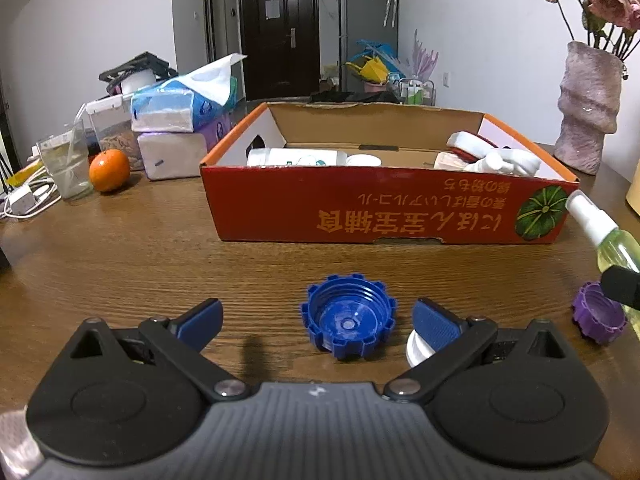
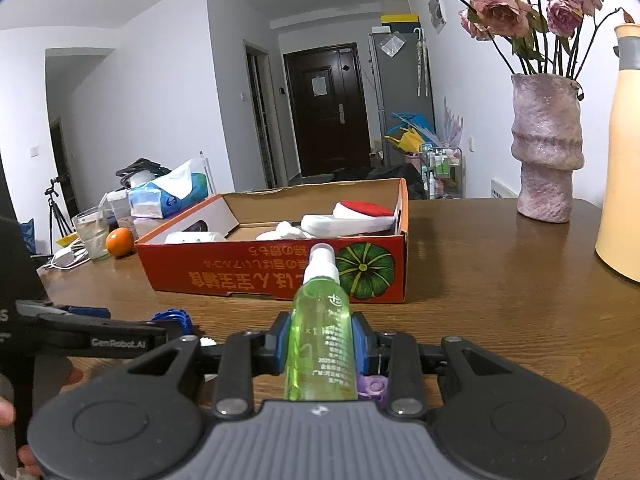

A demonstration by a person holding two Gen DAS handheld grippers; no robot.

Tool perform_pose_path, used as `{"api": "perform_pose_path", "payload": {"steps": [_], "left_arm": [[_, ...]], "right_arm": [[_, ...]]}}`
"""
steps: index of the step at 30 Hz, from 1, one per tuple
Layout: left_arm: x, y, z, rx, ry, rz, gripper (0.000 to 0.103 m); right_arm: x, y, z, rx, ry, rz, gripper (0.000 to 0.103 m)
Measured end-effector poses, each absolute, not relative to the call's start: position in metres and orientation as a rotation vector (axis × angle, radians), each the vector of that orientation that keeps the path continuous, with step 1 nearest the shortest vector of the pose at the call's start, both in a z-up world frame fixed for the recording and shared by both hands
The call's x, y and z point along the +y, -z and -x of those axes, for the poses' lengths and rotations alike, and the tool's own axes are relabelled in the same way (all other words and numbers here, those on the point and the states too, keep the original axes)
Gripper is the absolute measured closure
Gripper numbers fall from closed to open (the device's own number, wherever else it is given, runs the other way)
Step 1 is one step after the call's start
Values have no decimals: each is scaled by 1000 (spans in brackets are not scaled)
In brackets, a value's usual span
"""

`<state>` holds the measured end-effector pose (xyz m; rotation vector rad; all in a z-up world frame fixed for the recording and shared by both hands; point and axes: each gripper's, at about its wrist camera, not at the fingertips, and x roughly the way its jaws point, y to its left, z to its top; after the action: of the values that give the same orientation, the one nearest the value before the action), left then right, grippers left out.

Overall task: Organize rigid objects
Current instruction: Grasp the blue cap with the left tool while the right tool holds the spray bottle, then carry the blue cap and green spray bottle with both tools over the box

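Wooden desk [image 1: 120,248] fills both views, dark door behind. Red cardboard box [image 1: 380,208] sits mid-desk, white items already inside. Right gripper [image 2: 322,344] clenched on green spray bottle [image 2: 322,320], nozzle toward box. Left gripper [image 1: 316,320] released, jaws wide, blue cap [image 1: 350,320] between them on desk near front edge. Purple cap [image 1: 598,316] just right. Best: lift bottle clear of box wall before lowering; centre pads on cap rim before closing.
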<state>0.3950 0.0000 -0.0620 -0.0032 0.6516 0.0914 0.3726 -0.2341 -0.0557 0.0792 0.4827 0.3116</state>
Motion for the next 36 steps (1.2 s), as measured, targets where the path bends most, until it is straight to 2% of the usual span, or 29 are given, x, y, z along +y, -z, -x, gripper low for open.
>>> {"api": "perform_pose_path", "payload": {"steps": [5,10,12,15,36], "left_arm": [[4,66,-401,674,-70,31,11],[4,70,-403,693,-43,33,32],[3,71,-403,701,-42,26,36],[3,71,-401,702,-37,15,50],[13,47,-356,578,-25,32,50]], "right_arm": [[-232,57,-372,486,-312,-69,73],[-227,59,-370,487,-316,-55,73],[-226,59,-369,486,-319,-50,73],[-224,59,-367,482,-326,-43,73],[-216,54,-353,444,-340,-29,73]]}}
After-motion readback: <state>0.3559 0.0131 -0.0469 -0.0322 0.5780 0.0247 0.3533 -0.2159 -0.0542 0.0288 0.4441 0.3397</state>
